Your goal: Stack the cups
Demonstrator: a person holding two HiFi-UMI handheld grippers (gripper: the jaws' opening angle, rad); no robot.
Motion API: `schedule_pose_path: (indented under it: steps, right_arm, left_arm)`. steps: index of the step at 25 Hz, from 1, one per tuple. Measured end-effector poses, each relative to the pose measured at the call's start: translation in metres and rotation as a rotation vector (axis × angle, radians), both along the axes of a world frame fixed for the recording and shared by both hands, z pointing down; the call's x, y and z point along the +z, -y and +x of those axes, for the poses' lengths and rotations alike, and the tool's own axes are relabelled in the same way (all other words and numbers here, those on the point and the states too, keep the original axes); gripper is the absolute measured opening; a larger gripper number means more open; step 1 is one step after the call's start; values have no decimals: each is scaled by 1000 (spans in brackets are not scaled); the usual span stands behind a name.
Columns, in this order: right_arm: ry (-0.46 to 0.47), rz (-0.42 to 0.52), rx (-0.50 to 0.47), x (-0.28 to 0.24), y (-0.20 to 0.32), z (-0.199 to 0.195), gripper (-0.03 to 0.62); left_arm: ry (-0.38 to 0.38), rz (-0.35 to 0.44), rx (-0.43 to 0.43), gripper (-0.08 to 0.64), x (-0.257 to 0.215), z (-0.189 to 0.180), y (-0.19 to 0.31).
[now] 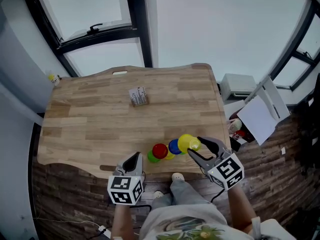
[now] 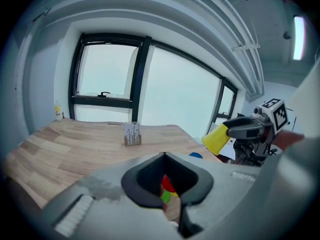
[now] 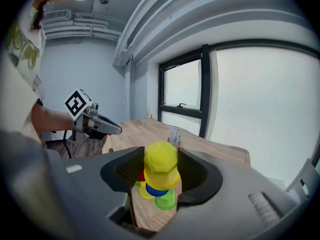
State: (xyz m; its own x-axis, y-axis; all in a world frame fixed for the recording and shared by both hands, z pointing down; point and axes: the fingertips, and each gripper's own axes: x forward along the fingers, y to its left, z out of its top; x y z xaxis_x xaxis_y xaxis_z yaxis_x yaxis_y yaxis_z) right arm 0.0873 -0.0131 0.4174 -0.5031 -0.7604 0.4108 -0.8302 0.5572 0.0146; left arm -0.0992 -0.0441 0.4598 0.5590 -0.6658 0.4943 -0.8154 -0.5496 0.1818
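Observation:
My right gripper (image 1: 196, 146) is shut on a yellow cup (image 1: 185, 142), which it holds just above the table's front edge; in the right gripper view this yellow cup (image 3: 161, 165) fills the space between the jaws. On the wooden table (image 1: 100, 119), under and beside it, stand a blue cup (image 1: 173, 146), a red cup (image 1: 160, 150), a green cup (image 1: 152, 157) and a second yellow cup (image 1: 170, 156), close together. My left gripper (image 1: 134, 158) hangs left of them, shut and empty. Past its jaws I see the red cup (image 2: 168, 184) and green cup (image 2: 165, 196).
A small card holder (image 1: 138, 96) stands in the middle of the table. A little yellow bottle (image 1: 53, 78) sits at the far left corner. White boxes and a board (image 1: 260, 115) lie on the floor at the right. The person's legs are at the table's front edge.

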Motion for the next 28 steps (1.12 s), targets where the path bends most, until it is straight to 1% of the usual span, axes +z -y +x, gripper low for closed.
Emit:
schedule_pose_path:
  steps: [9,15,18,28]
  right_arm:
    - [-7,-3,-78,1,11,-28,212]
    - [-37,-13,-132,4,19,-47,213]
    - [-54,-27,-160,7,23,-55,213]
    - [-110,-100,-235,23,30,-78,215]
  left_arm:
    - [7,-3,-45,6,2,-18,-7]
    - [8,-6,-81,6,4,-33,-9]
    - [5,-6,-100,6,3,-38,-9]
    - [11,-13,-123,6,7,-47,-13]
